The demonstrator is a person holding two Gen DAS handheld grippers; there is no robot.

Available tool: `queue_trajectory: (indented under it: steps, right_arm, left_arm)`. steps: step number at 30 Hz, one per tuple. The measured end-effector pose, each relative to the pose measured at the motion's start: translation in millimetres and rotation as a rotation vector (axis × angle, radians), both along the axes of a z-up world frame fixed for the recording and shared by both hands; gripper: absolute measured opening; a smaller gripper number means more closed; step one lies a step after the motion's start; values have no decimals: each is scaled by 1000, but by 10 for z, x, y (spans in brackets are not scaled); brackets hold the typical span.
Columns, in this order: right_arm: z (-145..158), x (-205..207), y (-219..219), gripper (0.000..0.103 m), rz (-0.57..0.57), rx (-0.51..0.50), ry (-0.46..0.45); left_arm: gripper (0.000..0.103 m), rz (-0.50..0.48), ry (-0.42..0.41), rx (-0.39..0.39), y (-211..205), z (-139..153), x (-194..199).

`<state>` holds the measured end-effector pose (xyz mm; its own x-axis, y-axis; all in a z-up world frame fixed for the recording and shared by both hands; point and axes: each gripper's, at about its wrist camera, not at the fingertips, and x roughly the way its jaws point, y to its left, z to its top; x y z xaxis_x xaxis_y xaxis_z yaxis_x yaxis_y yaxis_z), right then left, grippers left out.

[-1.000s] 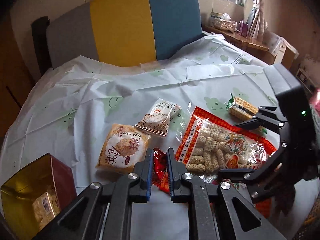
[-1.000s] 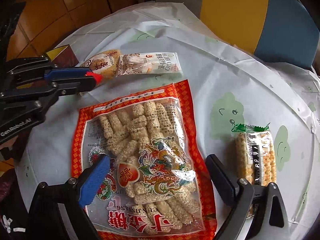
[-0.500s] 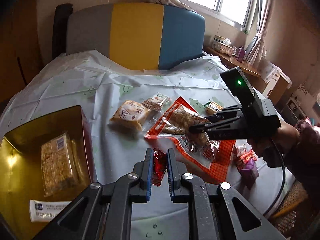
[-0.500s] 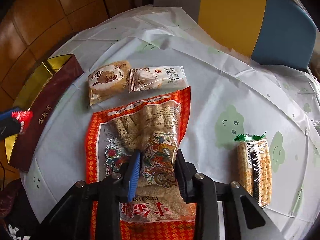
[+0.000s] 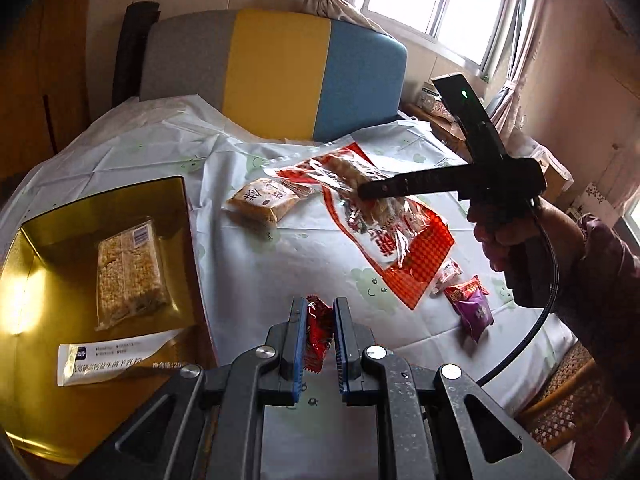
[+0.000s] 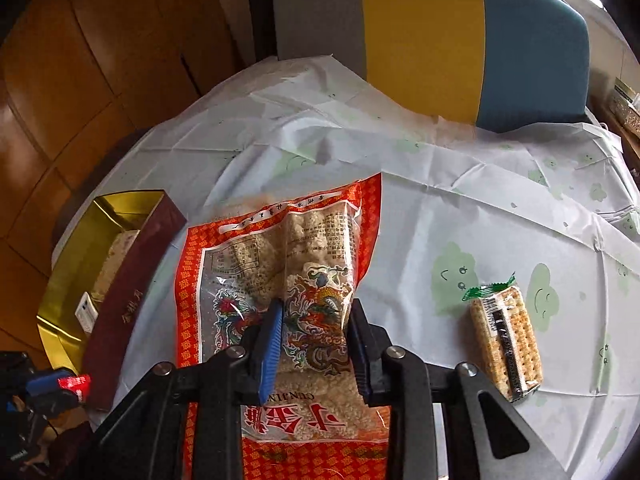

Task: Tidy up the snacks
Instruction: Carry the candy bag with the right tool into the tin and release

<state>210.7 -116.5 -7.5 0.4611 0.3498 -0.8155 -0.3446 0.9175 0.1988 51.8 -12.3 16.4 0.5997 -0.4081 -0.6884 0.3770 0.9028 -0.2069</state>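
My left gripper (image 5: pixel 319 322) is shut on a small red snack packet (image 5: pixel 318 334), held above the tablecloth just right of the gold-lined box (image 5: pixel 188 240). In the box lie a puffed-rice bar (image 5: pixel 128 272) and a white sachet (image 5: pixel 116 356). My right gripper (image 6: pixel 314 308) is shut on the big red bag of rice sticks (image 6: pixel 280 240), its pads pinching the bag's middle. In the left wrist view that bag (image 5: pixel 400 236) hangs tilted off the table from the right gripper (image 5: pixel 362 191). The left gripper (image 6: pixel 76 386) shows at the right wrist view's lower left.
On the white tablecloth (image 5: pixel 280 264) lie a tan cake packet (image 5: pixel 262 200), a purple packet (image 5: pixel 474 312) and a small packet (image 5: pixel 448 276). A green-topped cracker pack (image 6: pixel 504 340) lies to the right. A grey, yellow and blue chair back (image 5: pixel 280 76) stands behind the table.
The right gripper closed on the big red bag and raised it off the table. The left gripper carried the red packet leftward, toward the gold box.
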Motion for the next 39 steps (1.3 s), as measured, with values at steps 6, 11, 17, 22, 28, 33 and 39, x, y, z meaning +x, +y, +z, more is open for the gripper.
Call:
queue_trajectory:
  steps: [6,11,17,22,28,33,39]
  right_arm:
    - [152,-169,176,31,53,59,-5]
    - [373,-293,254,31,100,139,-6]
    - [330,-246,252,31,161,186,31]
    - [24,-102,237,31,178,197,87]
    - [-163,129,540,39,125,350,166]
    - [-186,-15,575,39,148,252,131]
    - [-131,-300,255,39,191,148,63]
  left_arm:
    - [13,40,-12,-35,227,71,-149]
    - [13,95,-19,-57,489,120,-234]
    - [13,181,-22,-75,892,169,-349]
    - [13,278,-3,-78,1276,114,-412]
    - [13,393,-7,-73,1641,102,-471]
    - [13,425,-8,-72,1745,71,-488]
    - [13,430,1,-67,1729,45,-440]
